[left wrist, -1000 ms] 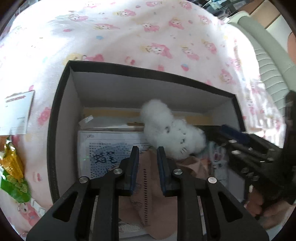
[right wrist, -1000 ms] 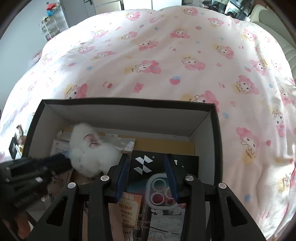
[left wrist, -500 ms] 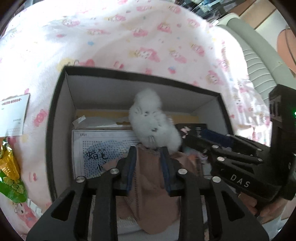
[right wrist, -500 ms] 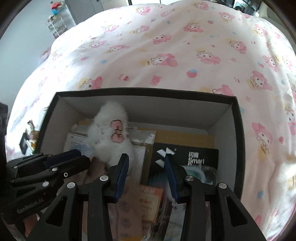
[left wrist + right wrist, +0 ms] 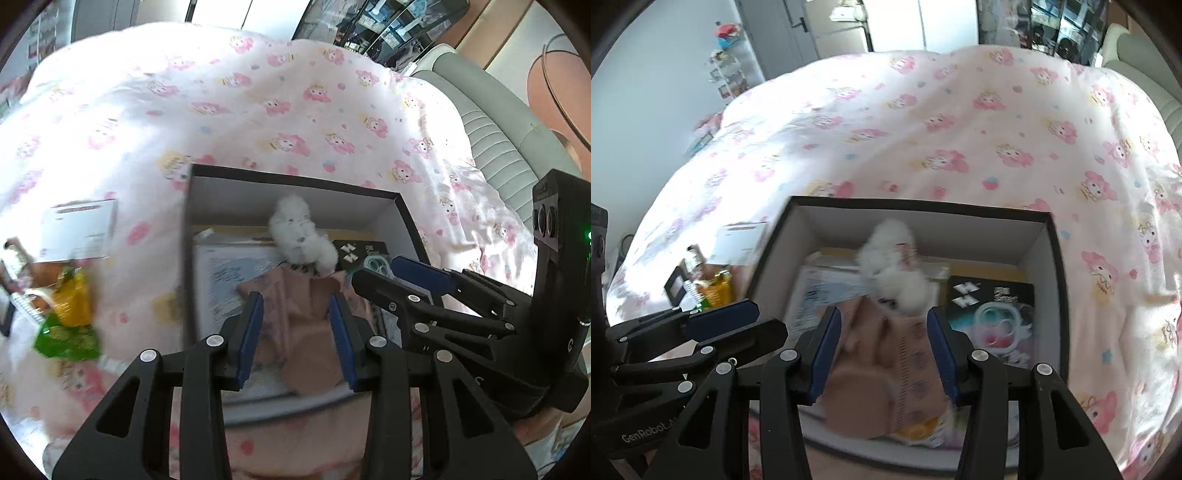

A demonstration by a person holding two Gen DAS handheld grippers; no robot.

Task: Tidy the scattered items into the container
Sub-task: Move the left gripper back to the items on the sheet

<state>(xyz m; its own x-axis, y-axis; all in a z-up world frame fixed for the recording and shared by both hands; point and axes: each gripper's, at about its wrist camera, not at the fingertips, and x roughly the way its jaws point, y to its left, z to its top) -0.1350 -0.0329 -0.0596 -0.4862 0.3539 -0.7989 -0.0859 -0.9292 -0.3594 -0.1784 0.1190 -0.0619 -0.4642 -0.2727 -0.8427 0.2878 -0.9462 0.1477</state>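
Observation:
A black box with white inner walls [image 5: 295, 181] [image 5: 923, 205] lies on the bed. In it rests a white fluffy plush [image 5: 299, 236] [image 5: 890, 258] in a pink garment [image 5: 295, 299], on top of a printed sheet [image 5: 225, 273]. My left gripper [image 5: 297, 332] hovers over the box's near side; its jaws are opening and the pads stand clear of the garment below. My right gripper [image 5: 882, 347] hangs beside it, jaws also opening, nothing pressed between them. Each gripper shows in the other's view: the right gripper [image 5: 406, 280] and the left gripper [image 5: 720, 325].
A black carton with a phone case [image 5: 993, 306] fills the box's right side. Left of the box on the pink-patterned sheet lie a white card [image 5: 79, 230] [image 5: 738, 240] and yellow and green snack packets [image 5: 68, 314] [image 5: 714, 291]. A grey padded headboard [image 5: 498, 122] is at right.
Both grippers rose and drew back from inside the box, and their jaws widened. The plush went from lying on its side to resting with its head toward the back wall.

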